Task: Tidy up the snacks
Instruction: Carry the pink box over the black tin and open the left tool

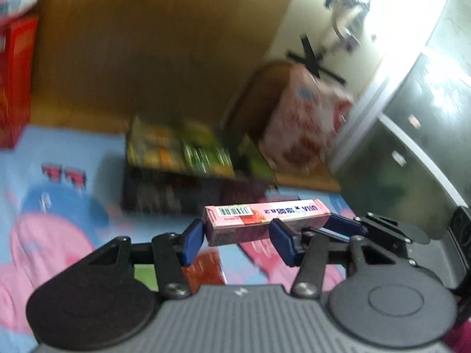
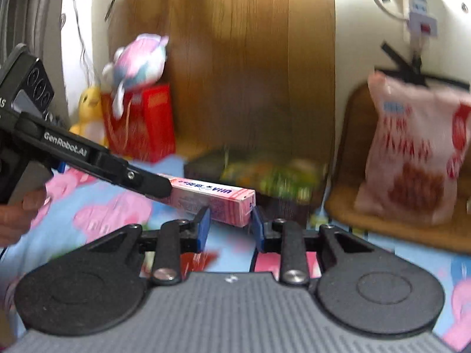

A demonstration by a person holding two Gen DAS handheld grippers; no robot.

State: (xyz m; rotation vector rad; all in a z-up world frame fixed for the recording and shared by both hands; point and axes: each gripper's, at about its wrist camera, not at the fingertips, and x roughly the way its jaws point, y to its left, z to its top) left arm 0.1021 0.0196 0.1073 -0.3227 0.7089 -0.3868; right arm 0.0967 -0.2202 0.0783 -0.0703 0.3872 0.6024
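The pink candy box (image 1: 266, 219) is held in the air above the blue and pink cartoon sheet (image 1: 59, 206), and both grippers are at it. In the left wrist view the left gripper (image 1: 237, 239) has its blue pads (image 1: 192, 242) set wider than the box is deep; one pad is at the barcode end of the box and the other is beside its middle, so I cannot tell if this claw really presses it. In the right wrist view the right gripper (image 2: 229, 225) has its pads on both sides of the near end of the box, close to it, but a firm clamp is not clear. Behind the box stands a dark tray of snacks (image 2: 259, 182), blurred, in front of the wooden board (image 2: 250, 58). A pink snack bag (image 2: 412, 153) leans right of the tray.
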